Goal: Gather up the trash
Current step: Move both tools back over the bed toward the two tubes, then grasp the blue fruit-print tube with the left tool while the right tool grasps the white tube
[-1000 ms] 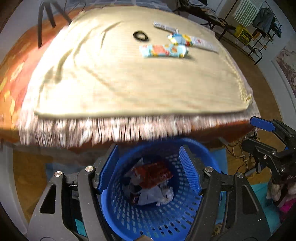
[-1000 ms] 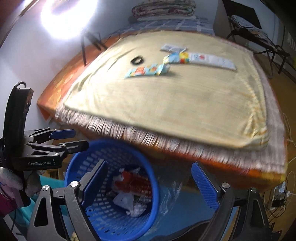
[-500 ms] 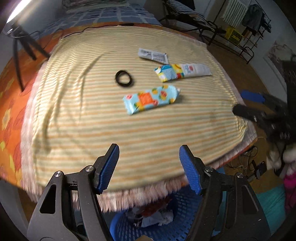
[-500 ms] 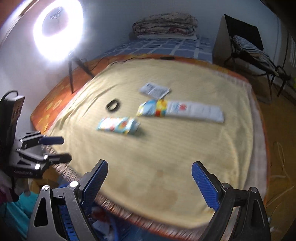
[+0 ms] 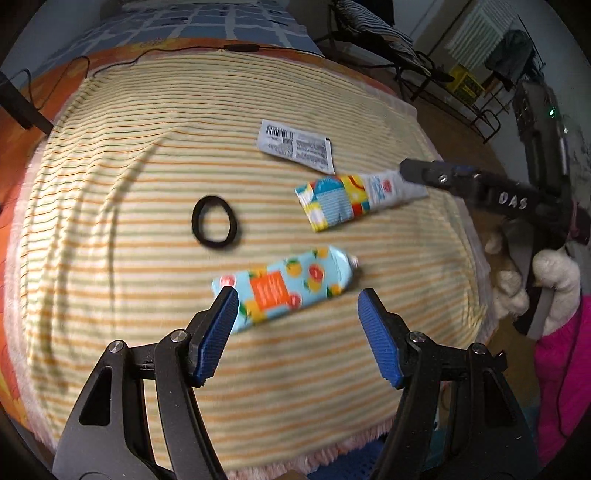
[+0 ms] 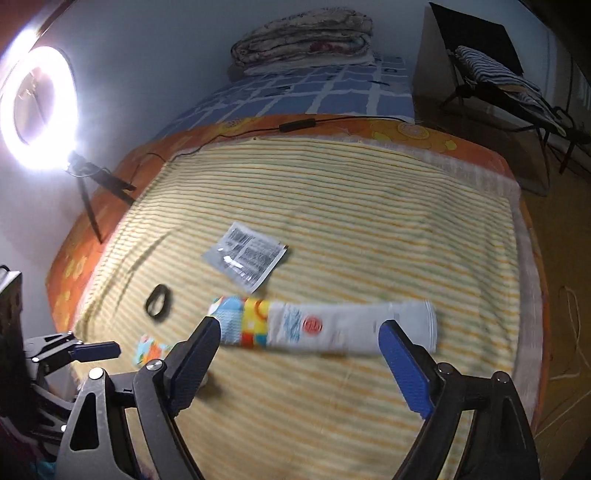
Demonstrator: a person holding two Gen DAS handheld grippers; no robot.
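Note:
Three wrappers lie on a striped yellow blanket. A light-blue fruit-print wrapper lies just ahead of my open, empty left gripper. A long white and colourful wrapper lies just ahead of my open, empty right gripper; it also shows in the left wrist view. A grey sachet with a barcode lies farther back, also seen in the left wrist view. The blue basket's rim barely shows below the bed edge.
A black hair tie lies left of the wrappers. A lit ring light on a tripod stands at the bed's left side. A black cable runs across the far blanket edge. Folded blankets and a rack stand behind.
Both grippers have risen from the blue basket and moved forward over the bed. The wrappers are now close in front of the open jaws; the basket has dropped out of view.

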